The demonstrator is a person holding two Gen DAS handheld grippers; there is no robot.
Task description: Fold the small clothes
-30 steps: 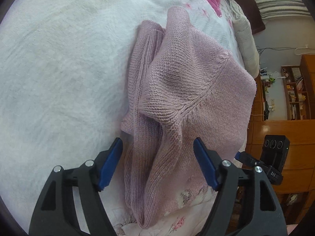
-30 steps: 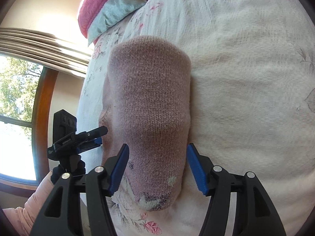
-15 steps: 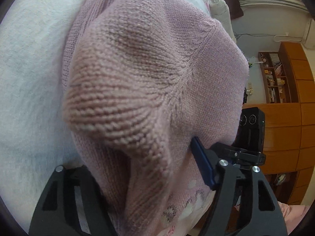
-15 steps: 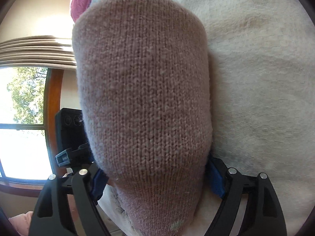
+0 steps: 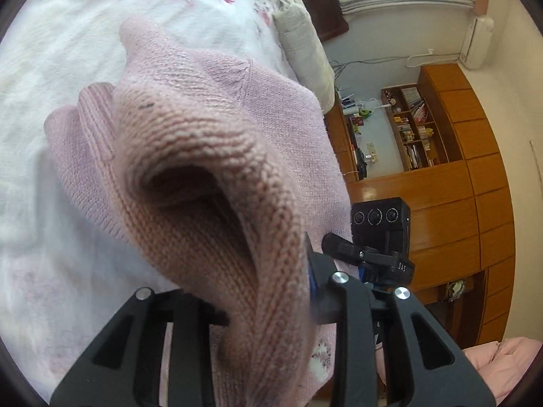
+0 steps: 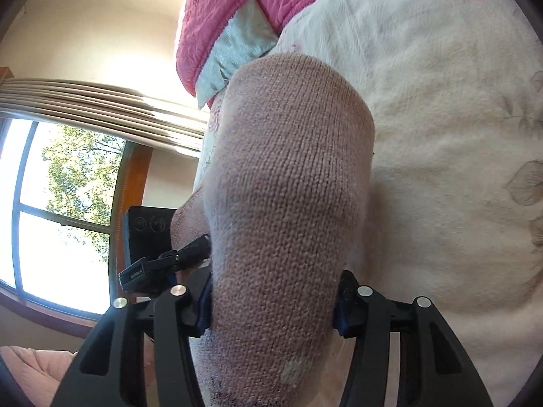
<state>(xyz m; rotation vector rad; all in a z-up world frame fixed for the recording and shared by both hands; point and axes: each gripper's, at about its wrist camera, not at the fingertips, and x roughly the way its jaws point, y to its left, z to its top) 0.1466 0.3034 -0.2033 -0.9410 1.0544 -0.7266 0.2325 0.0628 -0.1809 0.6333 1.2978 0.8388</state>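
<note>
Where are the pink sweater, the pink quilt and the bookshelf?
pink sweater (image 5: 210,156): left wrist view, raised knit fold.
pink quilt (image 6: 217,10): right wrist view, upper quilted face.
bookshelf (image 5: 415,129): left wrist view, middle shelves.

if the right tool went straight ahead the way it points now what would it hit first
The pink knit sweater itself: it already sits bunched between the right tool fingers. Beyond it probably the white bedspread, though depth is unclear.

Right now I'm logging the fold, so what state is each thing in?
pink knit sweater: bunched, lifted at both held ends, partly on the bed.
left gripper: shut on the sweater.
right gripper: shut on the sweater.
white blanket: spread flat.
</note>
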